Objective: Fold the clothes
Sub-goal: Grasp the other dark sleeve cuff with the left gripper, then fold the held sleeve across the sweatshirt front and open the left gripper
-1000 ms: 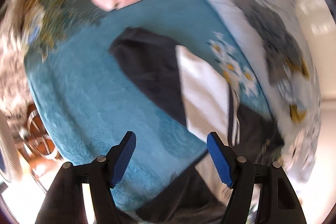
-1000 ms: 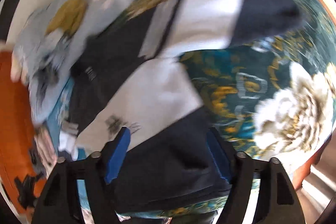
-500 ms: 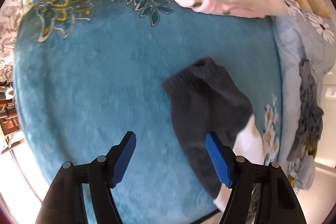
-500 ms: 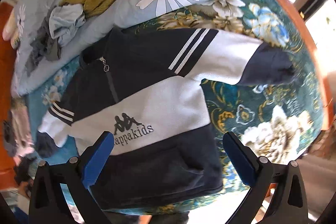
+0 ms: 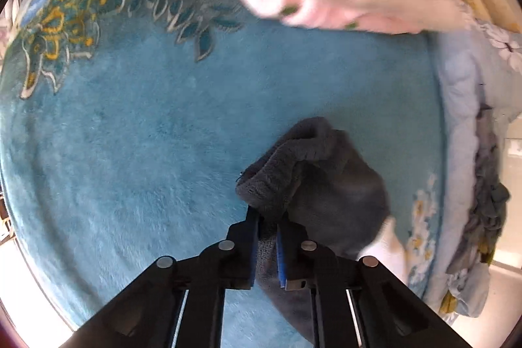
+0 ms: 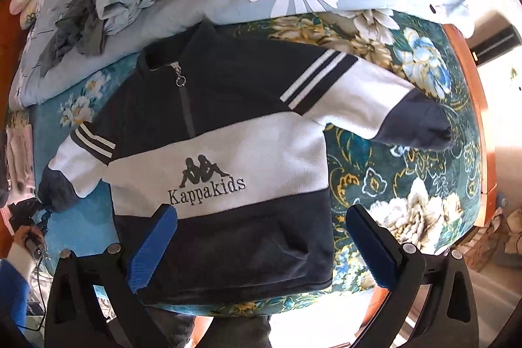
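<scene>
Teal bedspread [image 6: 375, 158] bears a soft, floppy fleece sweatshirt [image 6: 222, 152], spread flat. Left gripper [image 5: 267, 237] pinches its left cuff [image 5: 277, 185]; right gripper [image 6: 261, 243] gapes over the hem.

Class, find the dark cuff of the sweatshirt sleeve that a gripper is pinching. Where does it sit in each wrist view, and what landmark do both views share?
Left wrist view: the dark cuff sits at lower centre, pinched in the left gripper.
Right wrist view: the same cuff is at the far left edge, with the left gripper beside it.
Shared landmark: the teal blanket beneath it.
</scene>
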The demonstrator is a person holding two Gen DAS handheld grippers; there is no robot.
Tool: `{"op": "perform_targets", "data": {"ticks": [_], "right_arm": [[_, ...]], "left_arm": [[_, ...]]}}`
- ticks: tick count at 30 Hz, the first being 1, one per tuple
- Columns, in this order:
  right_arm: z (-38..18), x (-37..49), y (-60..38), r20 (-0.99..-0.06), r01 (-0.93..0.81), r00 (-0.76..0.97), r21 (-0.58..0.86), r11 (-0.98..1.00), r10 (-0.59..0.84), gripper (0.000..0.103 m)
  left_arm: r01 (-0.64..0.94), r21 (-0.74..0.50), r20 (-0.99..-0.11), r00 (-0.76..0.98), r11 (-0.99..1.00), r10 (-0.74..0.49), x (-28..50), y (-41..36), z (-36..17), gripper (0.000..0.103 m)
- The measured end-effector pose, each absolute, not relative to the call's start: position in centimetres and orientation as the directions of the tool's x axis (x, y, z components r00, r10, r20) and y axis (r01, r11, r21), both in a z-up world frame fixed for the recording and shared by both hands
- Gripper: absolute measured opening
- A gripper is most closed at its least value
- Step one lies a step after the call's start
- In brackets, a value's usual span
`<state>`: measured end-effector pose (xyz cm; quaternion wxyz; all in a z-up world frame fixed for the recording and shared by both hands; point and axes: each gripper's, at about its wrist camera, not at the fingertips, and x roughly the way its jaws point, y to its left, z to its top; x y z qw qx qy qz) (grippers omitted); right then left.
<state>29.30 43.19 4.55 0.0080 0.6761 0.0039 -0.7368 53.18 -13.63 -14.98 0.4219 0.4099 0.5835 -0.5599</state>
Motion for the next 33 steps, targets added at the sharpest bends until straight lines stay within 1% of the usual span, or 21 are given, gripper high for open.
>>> {"op": "perform_targets", "data": {"ticks": [4, 6, 8, 12, 15, 19, 22, 25, 29, 33], "right_arm": [[4.8, 29.0, 43.2, -0.994, 0.022, -0.104, 0.027, -0.999, -0.029, 0.103], [4.6, 29.1, 43.3, -0.993, 0.027, -0.108, 0.04, -0.999, -0.043, 0.103], [4.3, 29.3, 43.6, -0.992, 0.029, -0.111, 0.056, -0.998, -0.059, 0.103], [3.4, 29.9, 45.2, -0.987, -0.005, -0.118, 0.112, -0.994, -0.11, 0.103], [2.4, 30.3, 47.2, -0.981, -0.058, -0.123, 0.155, -0.986, -0.147, 0.103], [1.0, 31.4, 51.2, -0.973, -0.159, -0.136, 0.209, -0.965, -0.188, 0.103], [-0.1, 32.3, 54.4, -0.966, -0.228, -0.144, 0.242, -0.943, -0.214, 0.103], [-1.4, 33.5, 57.8, -0.963, -0.297, -0.144, 0.263, -0.918, -0.229, 0.103], [-3.0, 35.0, 61.9, -0.963, -0.379, -0.141, 0.267, -0.886, -0.229, 0.103], [-4.5, 36.2, 65.7, -0.963, -0.453, -0.139, 0.267, -0.851, -0.229, 0.103]], "left_arm": [[0.921, -0.348, -0.928, -0.365, -0.174, -0.078, 50.5, -11.6, -9.5, 0.008], [0.88, -0.345, -0.907, -0.402, -0.327, -0.124, 48.2, -9.6, -5.5, 0.008], [0.825, -0.352, -0.882, -0.45, -0.443, -0.138, 45.5, -7.8, -2.1, 0.008], [0.657, -0.342, -0.827, -0.55, -0.672, -0.117, 40.2, -3.3, 4.1, 0.008], [0.508, -0.343, -0.803, -0.596, -0.79, -0.035, 35.4, 2.5, 6.9, 0.008], [0.333, -0.328, -0.812, -0.577, -0.884, 0.084, 28.7, 11.5, 7.5, 0.008], [0.251, -0.327, -0.835, -0.529, -0.911, 0.154, 24.8, 18.2, 6.6, 0.007], [0.2, -0.31, -0.861, -0.474, -0.929, 0.185, 22.0, 24.7, 4.9, 0.007], [0.133, -0.282, -0.899, -0.382, -0.95, 0.213, 18.9, 33.0, 1.3, 0.007], [0.064, -0.221, -0.943, -0.27, -0.973, 0.196, 17.2, 38.7, -2.3, 0.007]]}}
